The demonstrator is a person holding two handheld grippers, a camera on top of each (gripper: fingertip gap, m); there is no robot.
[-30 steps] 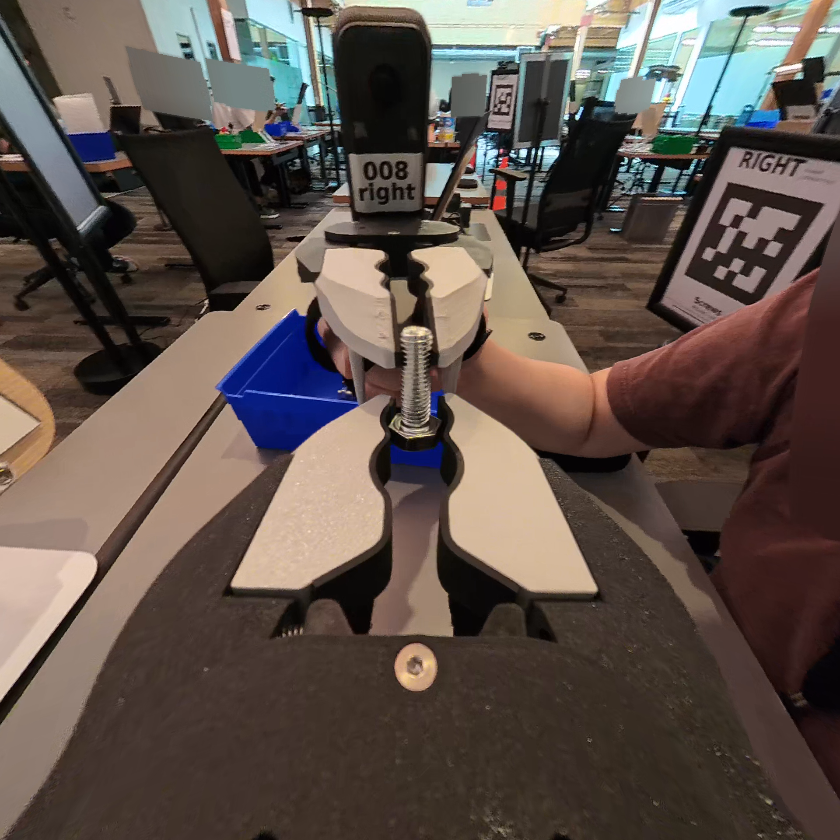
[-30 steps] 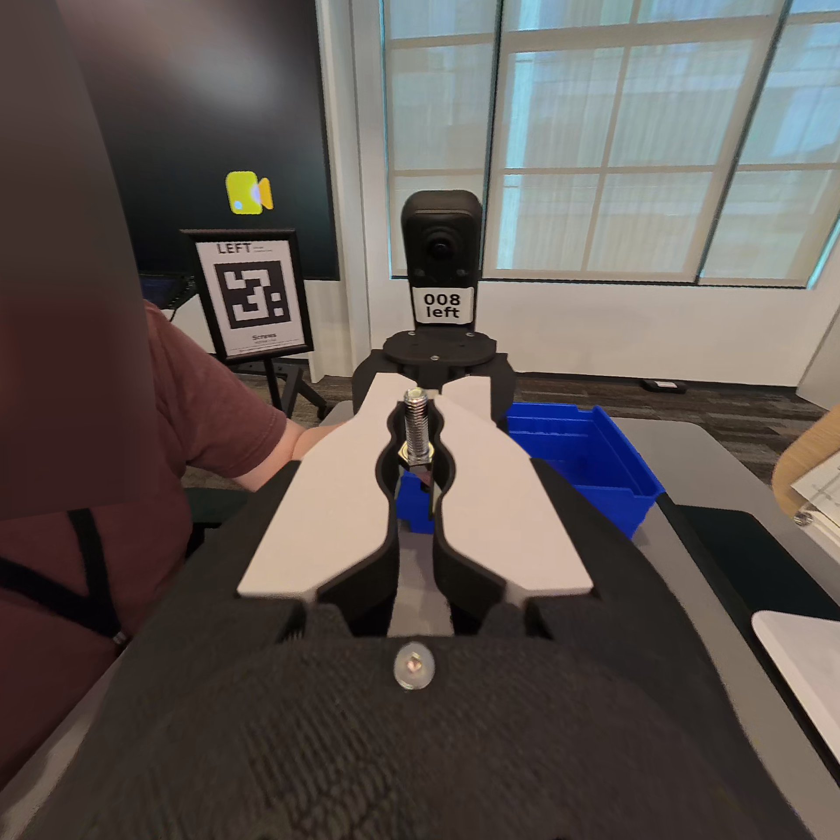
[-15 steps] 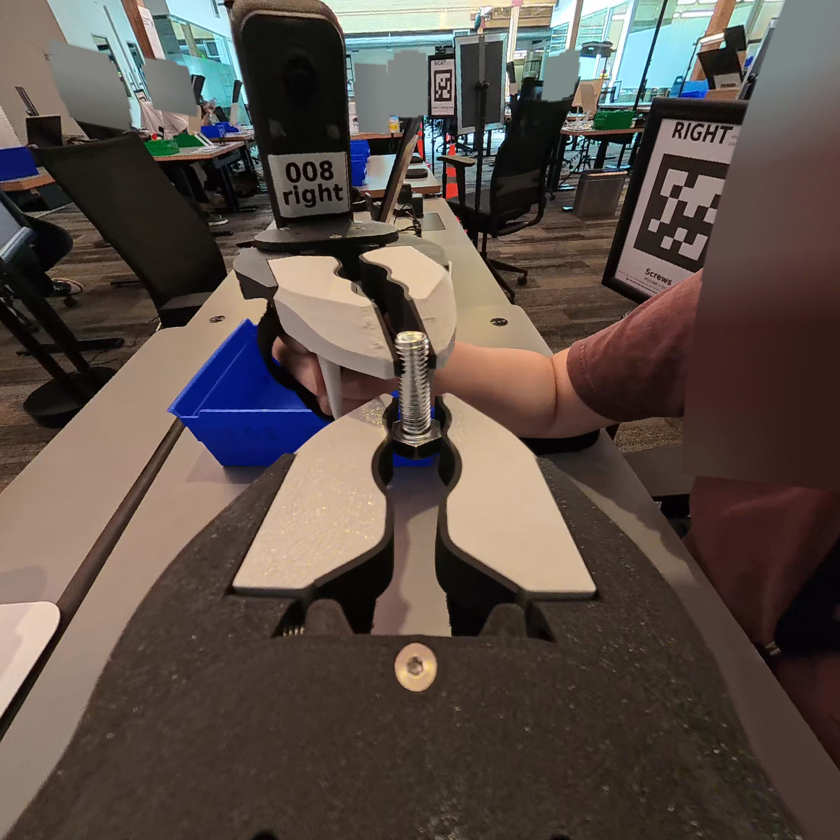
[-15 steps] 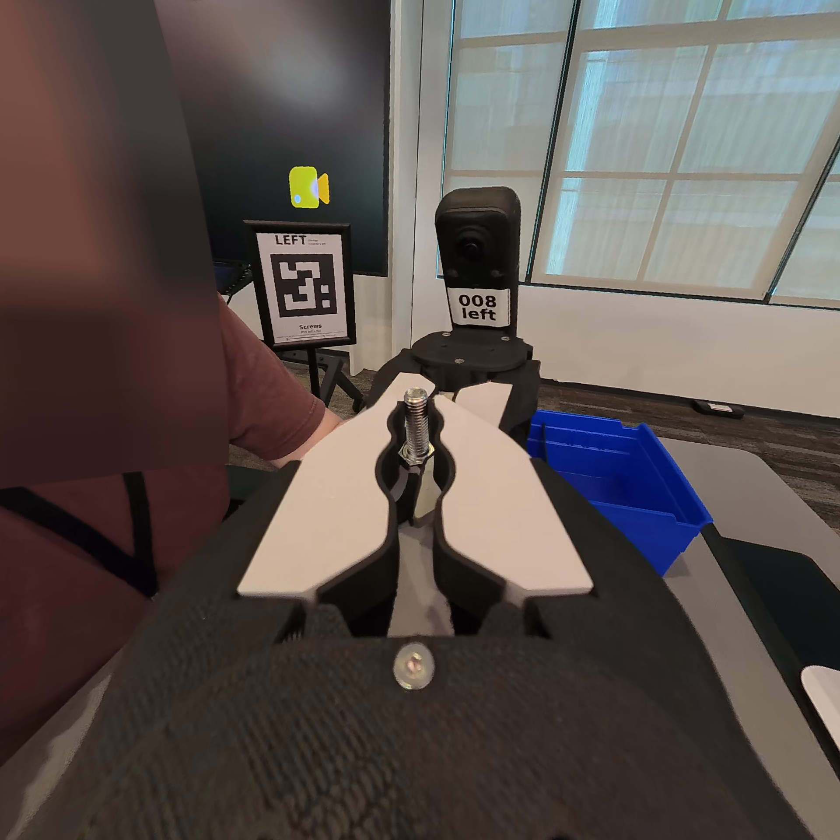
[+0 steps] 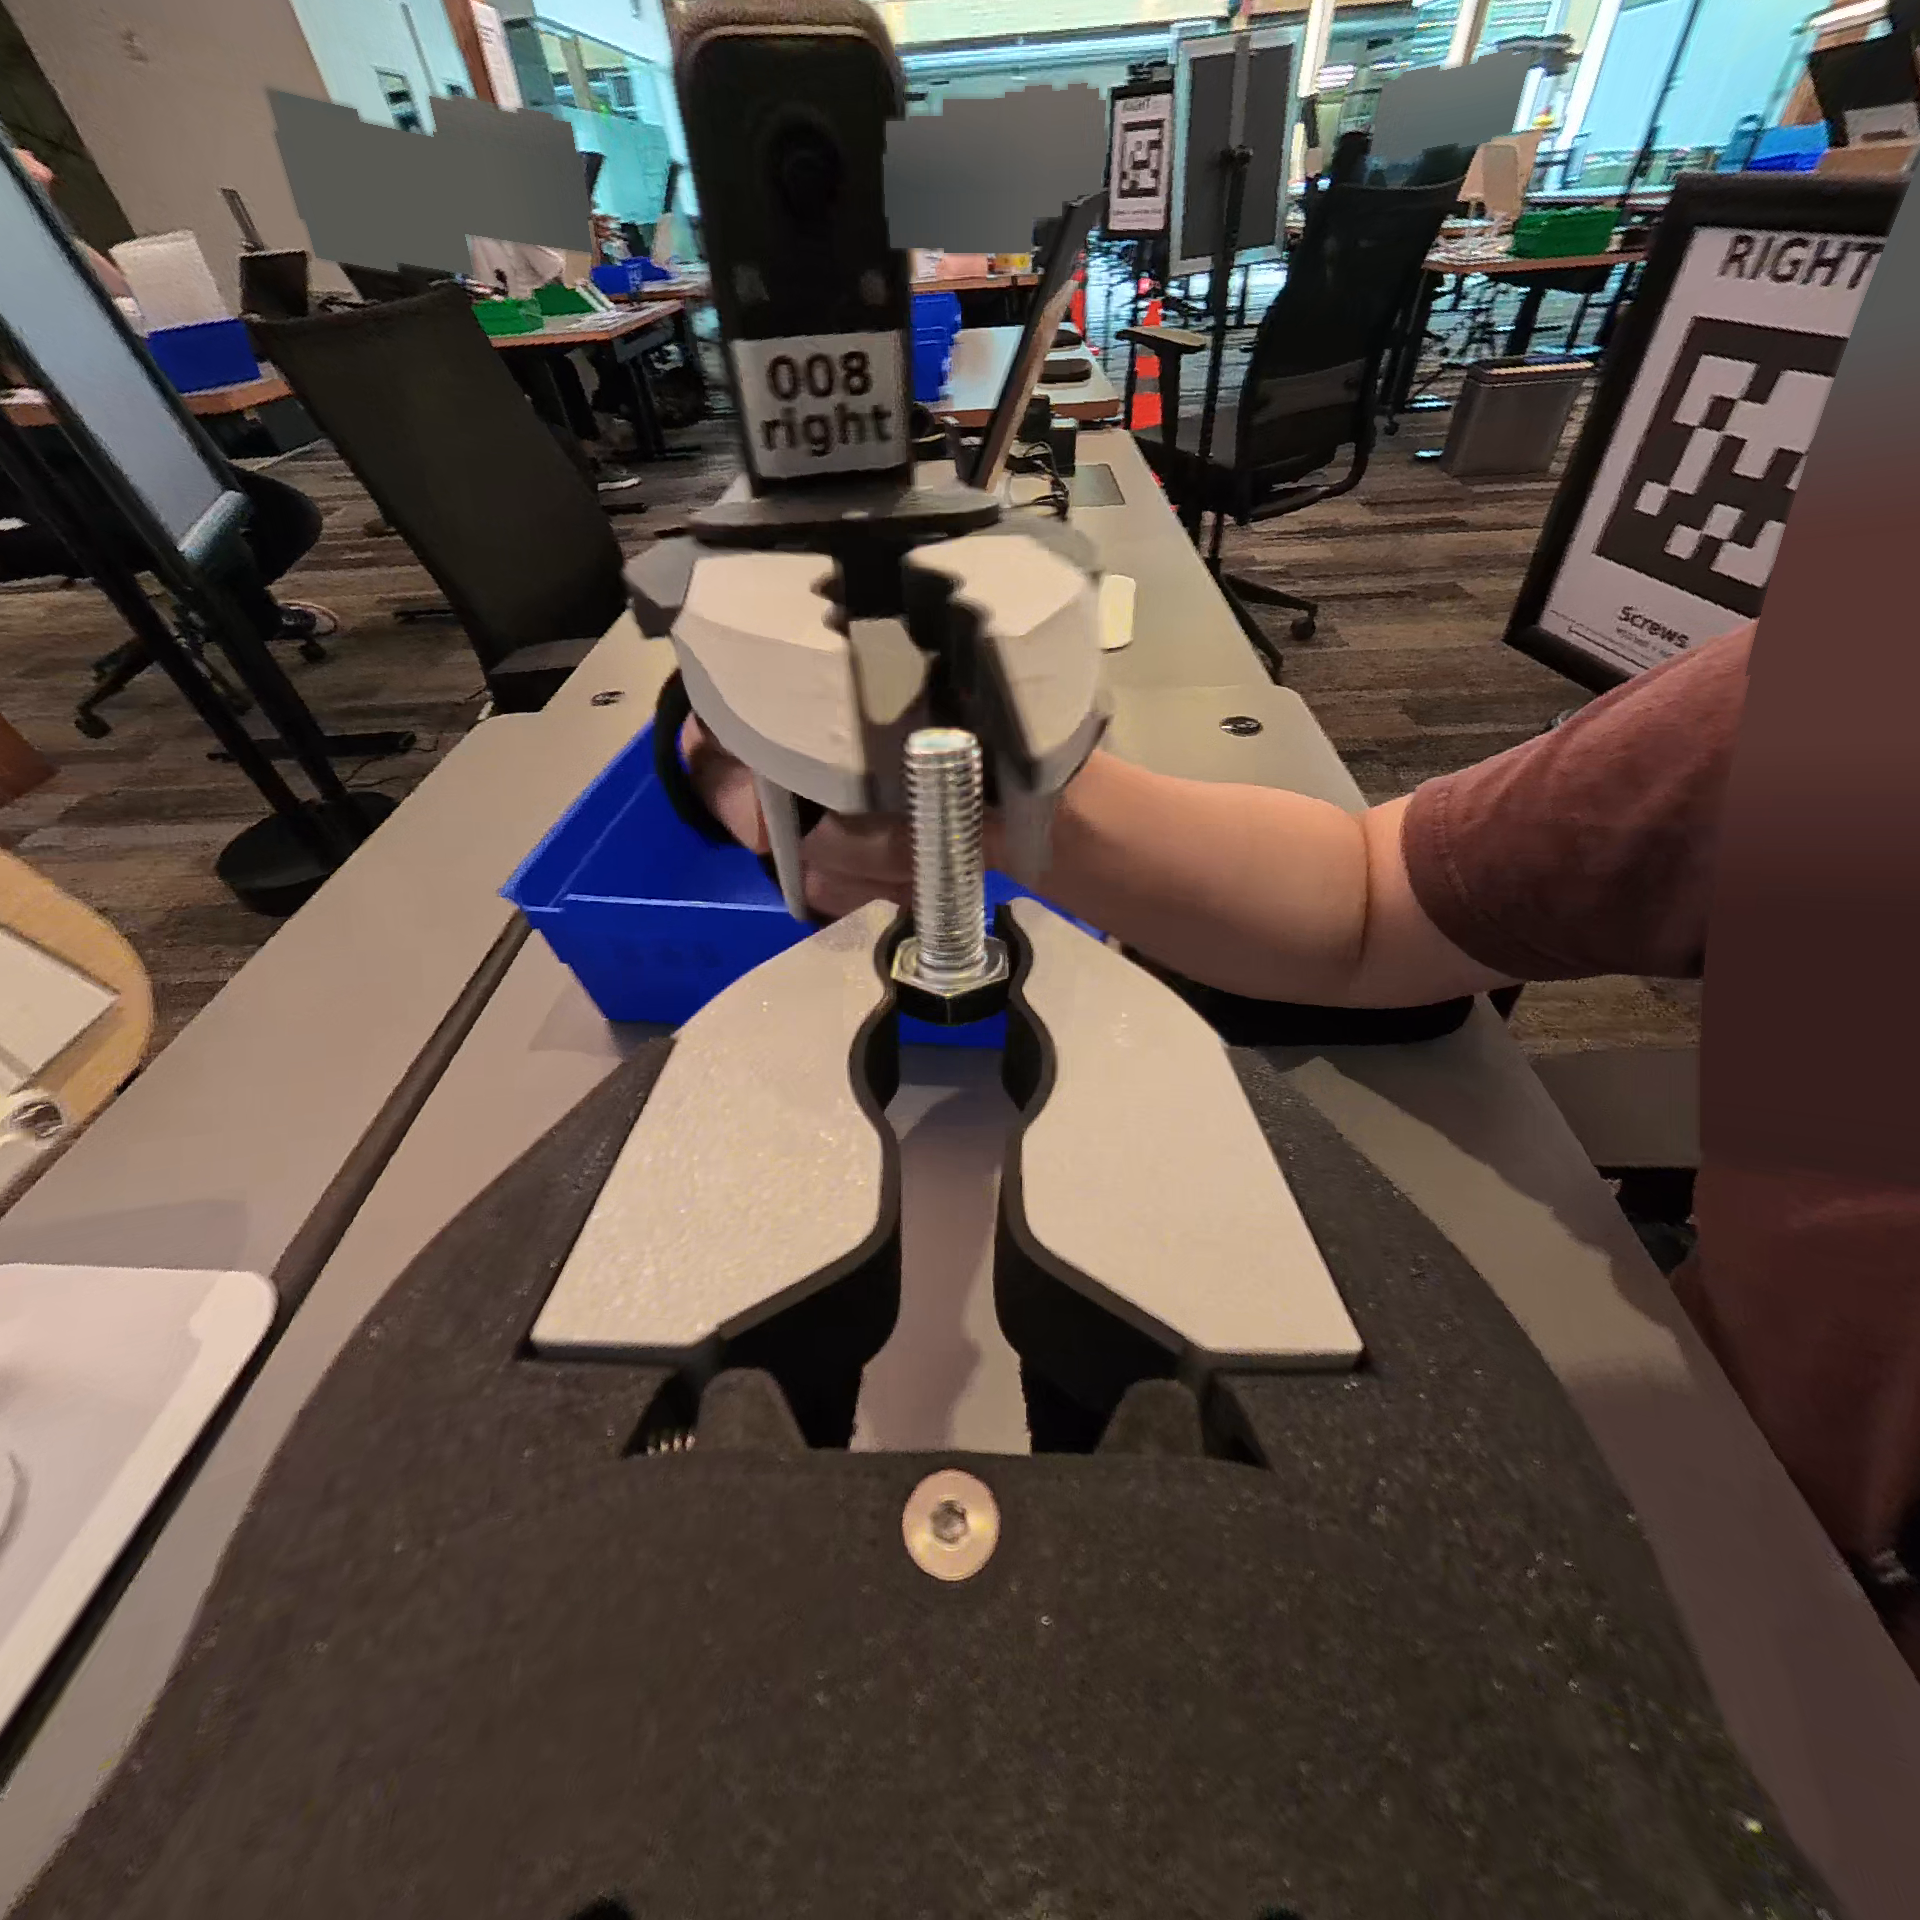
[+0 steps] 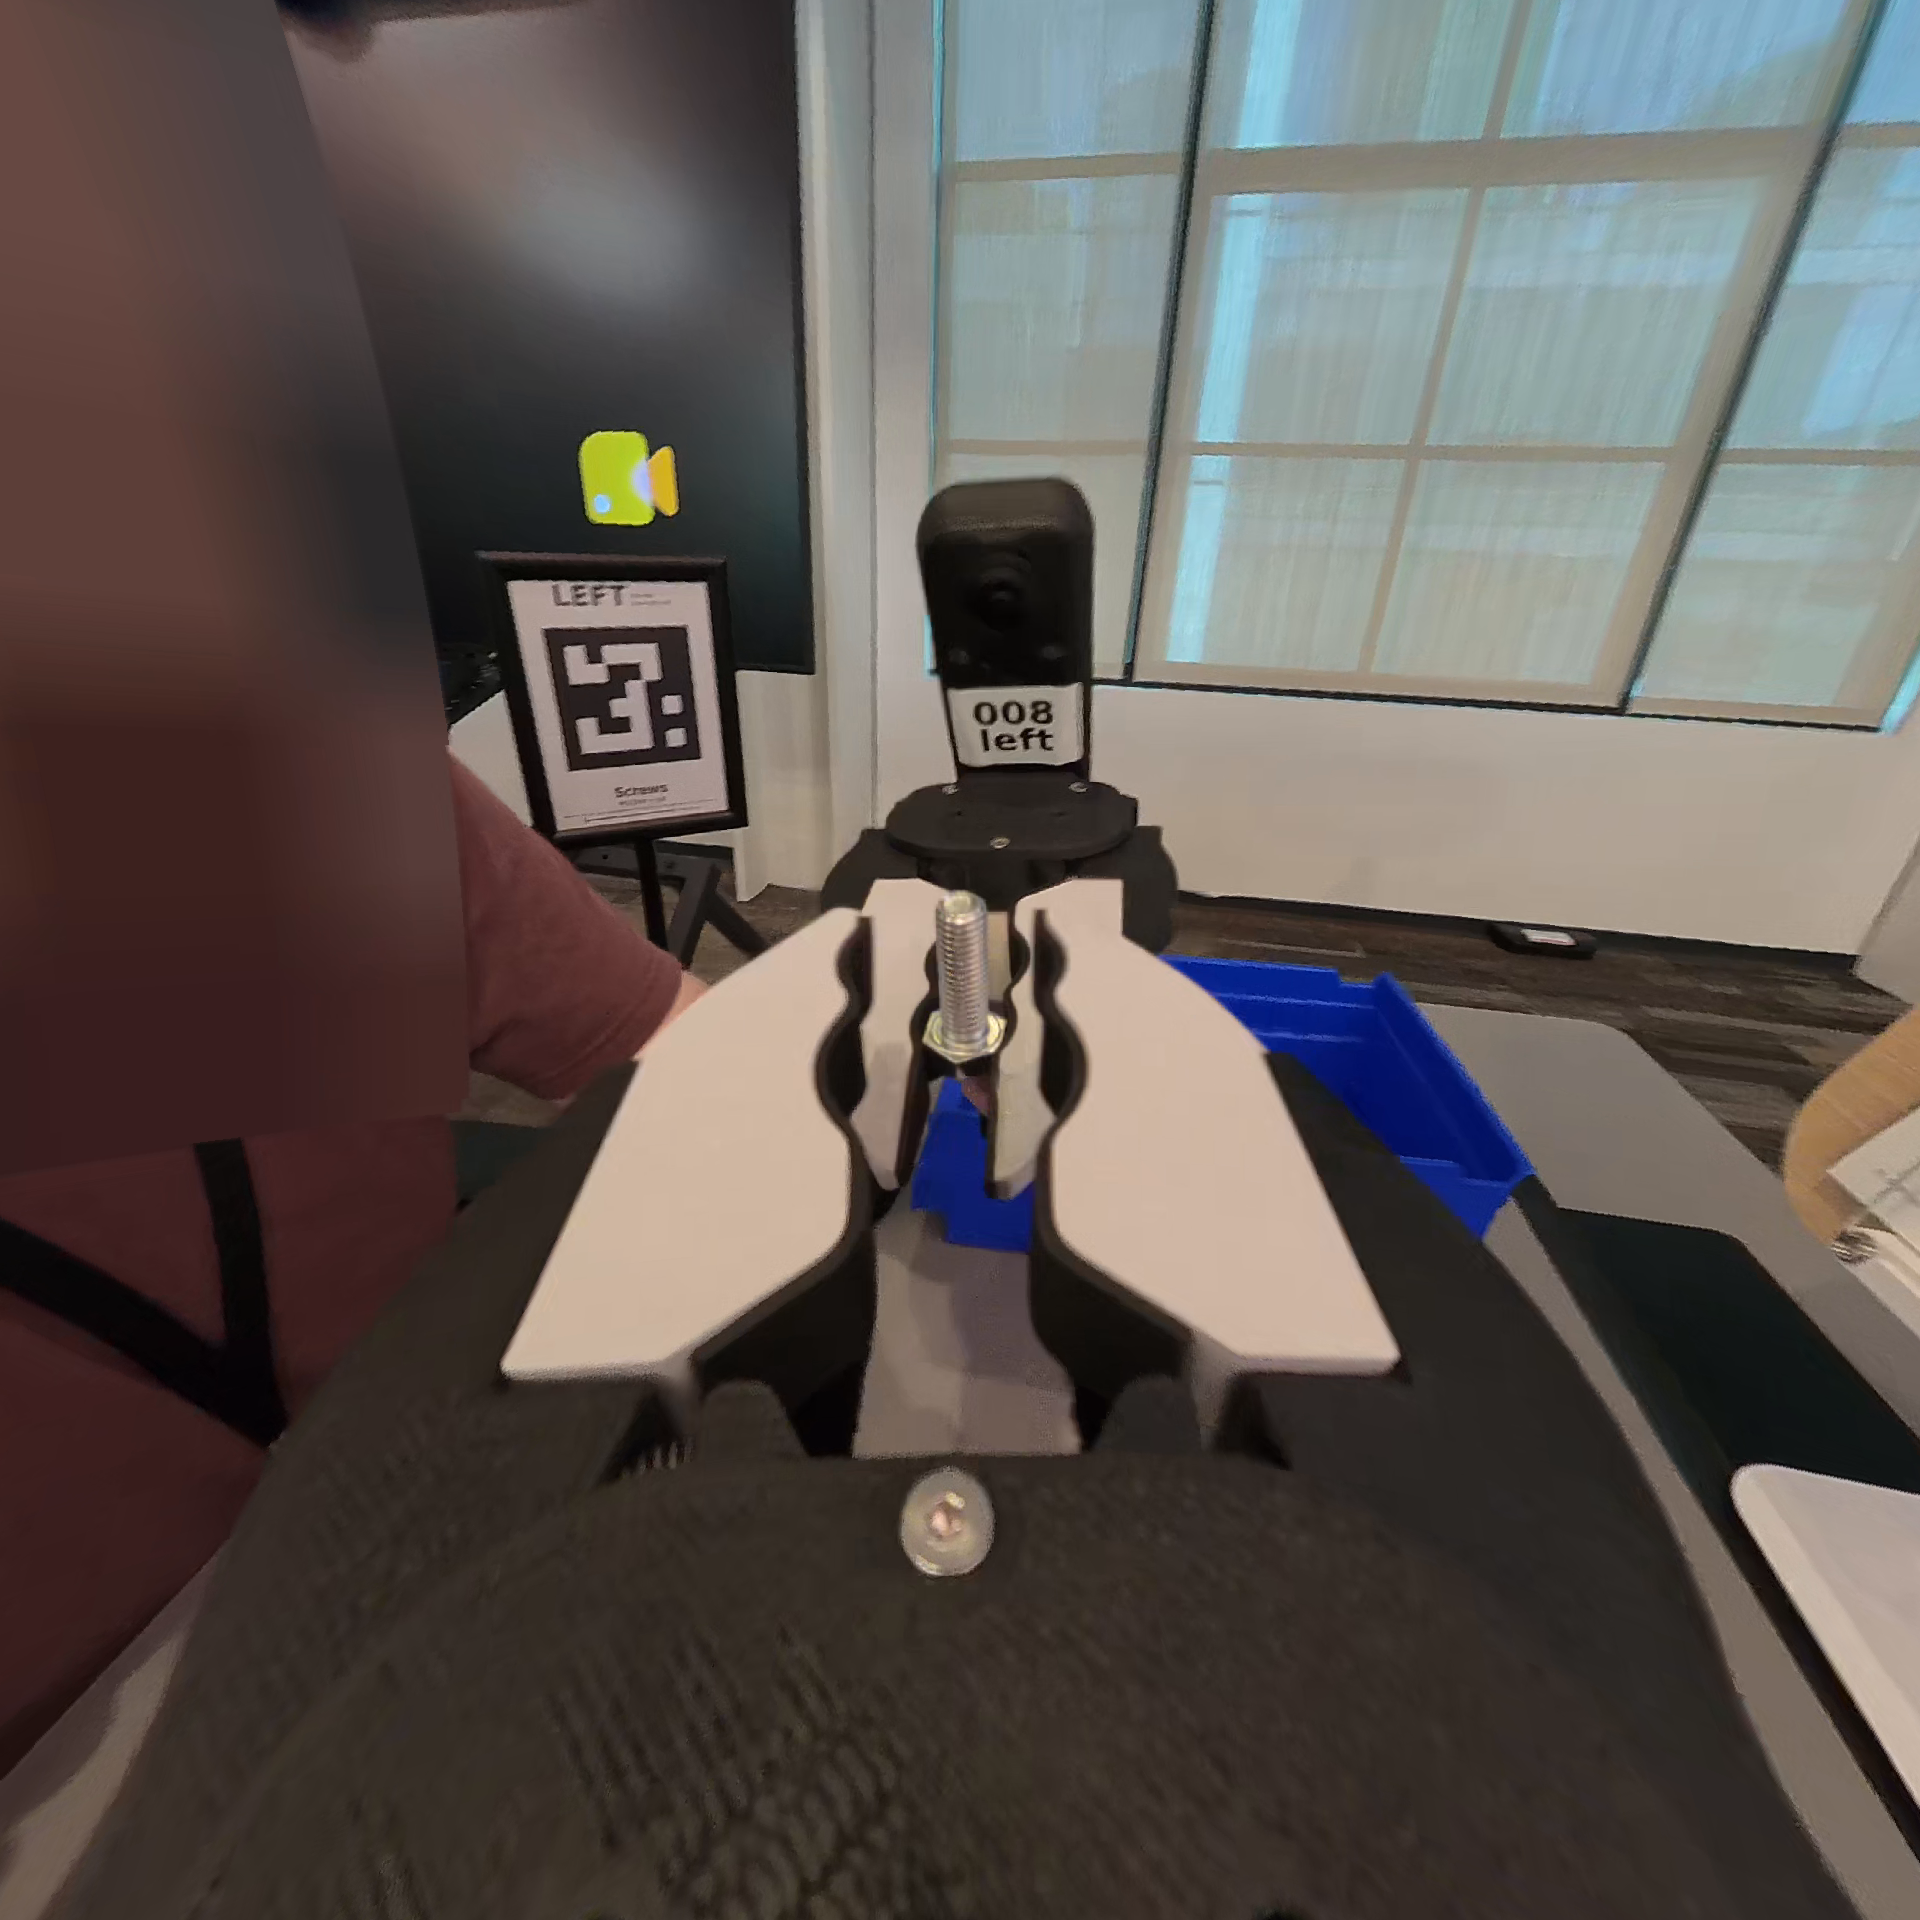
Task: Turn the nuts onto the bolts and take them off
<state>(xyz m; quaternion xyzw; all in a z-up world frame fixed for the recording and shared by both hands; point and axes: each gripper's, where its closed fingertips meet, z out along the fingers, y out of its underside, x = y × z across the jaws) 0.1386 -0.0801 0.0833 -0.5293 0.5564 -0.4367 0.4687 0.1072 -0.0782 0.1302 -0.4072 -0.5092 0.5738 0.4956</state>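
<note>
Left wrist view
- Left gripper (image 5: 951, 971): closed narrow on the nut, one finger pressed to each side of it.
- Nut (image 5: 950, 977): silver hex nut, seated low on the bolt, clamped between the left gripper's tips.
- Bolt (image 5: 943, 847): silver threaded shaft, upright, rising out of the nut; its head is hidden below.
- Right gripper (image 5: 914, 717): facing this camera from just behind the bolt, its pale fingers parted; the bolt's top end stands in front of the gap, and contact cannot be told from here.
- Hand (image 5: 831, 852): grips the right gripper's handle, forearm reaching in from the right, maroon sleeve (image 5: 1558, 821) above it.
- Blue bin (image 5: 644, 894): open plastic tray on the table, behind and left of the gripper tips.
- Table (image 5: 312, 1060): grey top.

Right wrist view
- Right gripper (image 6: 951, 966): fingers spread wide, standing apart from the bolt on both sides, holding nothing.
- Bolt (image 6: 958, 971): upright between the parted fingers.
- Nut (image 6: 961, 1034): on the shaft, held by the left gripper.
- Left gripper (image 6: 961, 1049): seen from the front, its tips pinching the nut.
- Blue bin (image 6: 1340, 1049): on the table, right of the bolt.
</note>
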